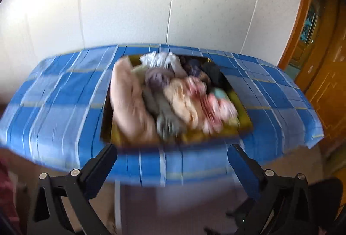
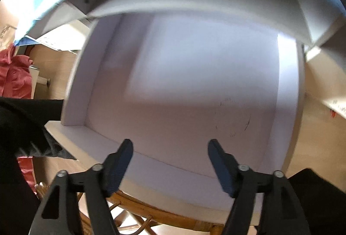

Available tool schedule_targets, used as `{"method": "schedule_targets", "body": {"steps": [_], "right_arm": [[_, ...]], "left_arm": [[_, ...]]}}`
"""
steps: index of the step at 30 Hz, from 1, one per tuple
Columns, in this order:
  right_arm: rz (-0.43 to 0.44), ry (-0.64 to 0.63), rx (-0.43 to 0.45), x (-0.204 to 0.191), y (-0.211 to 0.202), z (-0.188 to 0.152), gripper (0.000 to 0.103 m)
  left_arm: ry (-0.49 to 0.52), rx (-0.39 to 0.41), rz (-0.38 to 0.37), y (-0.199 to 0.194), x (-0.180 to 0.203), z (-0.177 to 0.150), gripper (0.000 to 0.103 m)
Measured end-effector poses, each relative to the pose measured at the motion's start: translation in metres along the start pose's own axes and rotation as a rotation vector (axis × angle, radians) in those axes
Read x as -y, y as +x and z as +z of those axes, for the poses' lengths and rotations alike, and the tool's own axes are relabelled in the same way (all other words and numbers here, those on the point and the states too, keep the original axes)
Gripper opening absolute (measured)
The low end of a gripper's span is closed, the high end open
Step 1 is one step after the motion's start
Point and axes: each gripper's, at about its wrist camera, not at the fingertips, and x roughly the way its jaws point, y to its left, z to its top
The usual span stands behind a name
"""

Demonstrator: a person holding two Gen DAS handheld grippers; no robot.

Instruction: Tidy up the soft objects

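Two grippers stand empty. The left gripper [image 1: 172,156] is spread wide, short of the near edge of the box [image 1: 240,127], which sits mid-table on the blue checked cloth [image 1: 64,105]. Heaped in that box are the soft clothes [image 1: 164,94], blurred, so single pieces are hard to tell apart. The right gripper [image 2: 169,151] hangs partly spread over the bare white drawer [image 2: 183,83], below the table edge. Best reach for the topmost garment, pinch a thick fold, and lift straight so neighbours stay in the box.

Left wrist view faces the table [image 1: 64,105] from nearby; right looks steeply into a drawer [image 2: 183,83].
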Motion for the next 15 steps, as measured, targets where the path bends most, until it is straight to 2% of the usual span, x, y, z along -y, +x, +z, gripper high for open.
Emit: {"method": "schedule_targets", "body": {"steps": [4,8,12,15], "right_arm": [[-0.054,-0.022,0.185,-0.011,-0.056,-0.003,0.075],[-0.163,-0.071,0.387,-0.033,-0.123,-0.016,0.075],[-0.266,-0.118,0.566,-0.057,-0.179,-0.038,0.075],[-0.336,-0.085,0.668,-0.067,-0.214,-0.053,0.076]], "left_arm": [[-0.043,0.004,0.025,-0.026,-0.002,-0.041,0.103],[-0.099,0.005,0.086,-0.047,0.003,-0.073,0.103],[-0.115,0.048,0.124,-0.073,0.010,-0.085,0.103],[-0.150,0.106,0.173,-0.096,0.012,-0.088,0.103]]}}
